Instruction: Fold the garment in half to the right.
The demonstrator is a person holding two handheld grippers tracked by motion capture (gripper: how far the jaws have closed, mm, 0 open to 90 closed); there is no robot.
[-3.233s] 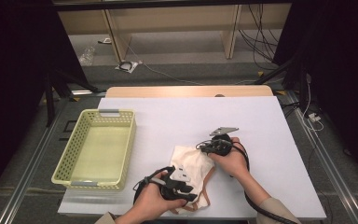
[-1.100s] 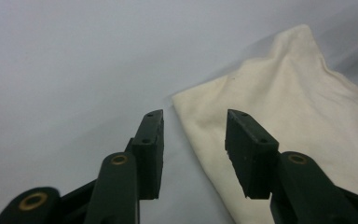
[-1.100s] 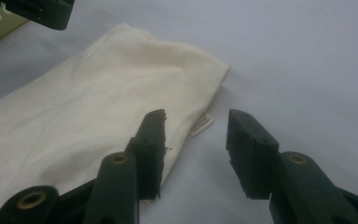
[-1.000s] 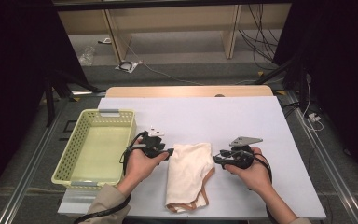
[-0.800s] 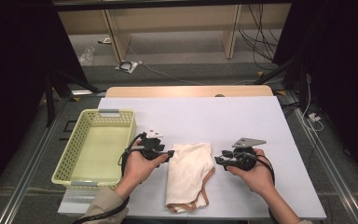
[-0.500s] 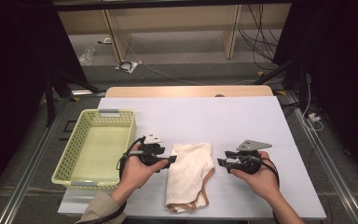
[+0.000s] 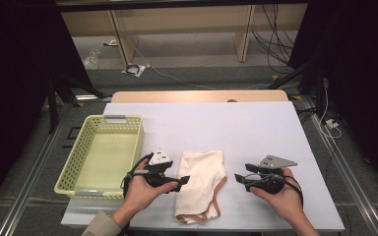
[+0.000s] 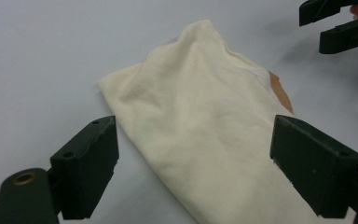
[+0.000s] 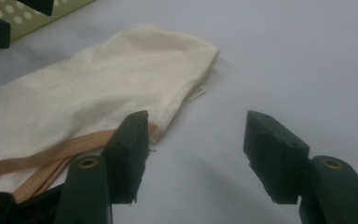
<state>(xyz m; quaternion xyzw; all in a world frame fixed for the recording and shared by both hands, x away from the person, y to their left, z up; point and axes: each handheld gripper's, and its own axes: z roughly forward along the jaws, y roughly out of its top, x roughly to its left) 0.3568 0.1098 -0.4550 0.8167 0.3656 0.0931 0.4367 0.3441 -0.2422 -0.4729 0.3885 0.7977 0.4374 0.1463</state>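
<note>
The folded cream cloth garment with tan trim [image 7: 200, 184] lies flat between the left gripper [image 7: 183, 181] and right gripper [image 7: 240, 179] — both jaws have just been opening, nothing pinched. Beyond the left gripper sits the pale-green perforated plastic basket [image 7: 69, 168] — nothing in it.

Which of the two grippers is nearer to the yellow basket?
The left gripper, beside the basket. The right gripper is on the far side of the folded cream cloth.

cloth [image 8: 205, 135]: near end cut off by the bottom edge in the left gripper view
basket [image 9: 51, 18]: one corner in frame, right gripper view
forearms: cut off at bottom, high view
</note>
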